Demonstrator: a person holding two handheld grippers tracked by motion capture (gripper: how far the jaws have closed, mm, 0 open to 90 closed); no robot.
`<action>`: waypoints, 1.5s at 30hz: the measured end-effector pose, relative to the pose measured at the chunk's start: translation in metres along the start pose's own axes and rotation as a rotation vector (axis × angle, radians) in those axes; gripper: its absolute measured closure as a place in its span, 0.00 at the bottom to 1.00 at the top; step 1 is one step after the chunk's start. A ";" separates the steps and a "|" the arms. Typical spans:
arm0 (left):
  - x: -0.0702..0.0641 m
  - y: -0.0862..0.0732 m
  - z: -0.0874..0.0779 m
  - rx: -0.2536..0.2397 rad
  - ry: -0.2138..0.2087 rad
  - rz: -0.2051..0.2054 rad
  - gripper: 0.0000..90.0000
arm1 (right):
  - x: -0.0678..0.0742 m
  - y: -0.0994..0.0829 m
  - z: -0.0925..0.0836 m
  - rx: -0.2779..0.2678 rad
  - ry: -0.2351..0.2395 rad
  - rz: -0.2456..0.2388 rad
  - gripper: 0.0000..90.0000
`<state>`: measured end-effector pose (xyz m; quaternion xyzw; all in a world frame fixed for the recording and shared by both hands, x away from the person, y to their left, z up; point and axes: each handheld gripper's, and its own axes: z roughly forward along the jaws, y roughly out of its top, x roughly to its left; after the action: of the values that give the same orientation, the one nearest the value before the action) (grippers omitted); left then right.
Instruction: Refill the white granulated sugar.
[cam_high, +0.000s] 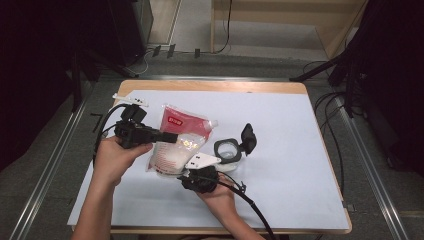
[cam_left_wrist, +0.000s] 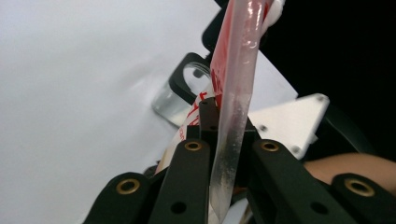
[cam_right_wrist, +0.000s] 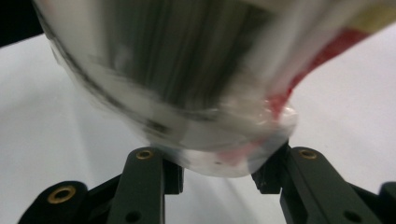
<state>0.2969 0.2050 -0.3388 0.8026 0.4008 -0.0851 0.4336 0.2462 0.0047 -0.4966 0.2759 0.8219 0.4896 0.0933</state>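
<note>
Left of the open glass jar (cam_high: 227, 149), on the white sheet that covers the table (cam_high: 280, 200), I have a red-and-white spouted refill pouch (cam_high: 176, 140) lifted at a slant between my two grippers. My left gripper (cam_high: 167, 136) comes at the pouch from the side away from the jar, and its jaws are clamped tight on the pouch's flat sealed edge (cam_left_wrist: 229, 154); in the left gripper view the film stands pinched between the two black jaws. My right gripper (cam_high: 192, 172) sits just below the jar, on the near side, at the pouch's rounded bottom. In the right gripper view the bulging white base (cam_right_wrist: 224, 154) sits between the jaws with both pads against it, so I read that as a grip on the pouch. The jar's black hinged lid (cam_high: 248, 137) stands open on the far side of the jar from the pouch.
</note>
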 end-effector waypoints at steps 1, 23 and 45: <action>0.000 0.000 0.001 0.005 0.013 0.007 0.98 | 0.002 0.001 -0.001 0.000 -0.005 -0.017 0.69; -0.013 0.007 0.035 0.004 -0.057 0.061 0.97 | 0.014 0.009 -0.024 0.101 0.101 -0.065 0.66; -0.022 0.007 0.054 -0.009 -0.006 0.168 0.90 | 0.003 0.004 -0.038 0.067 0.171 -0.012 0.66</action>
<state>0.2982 0.1493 -0.3566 0.8312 0.3310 -0.0488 0.4441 0.2295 -0.0208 -0.4739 0.2312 0.8444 0.4830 0.0167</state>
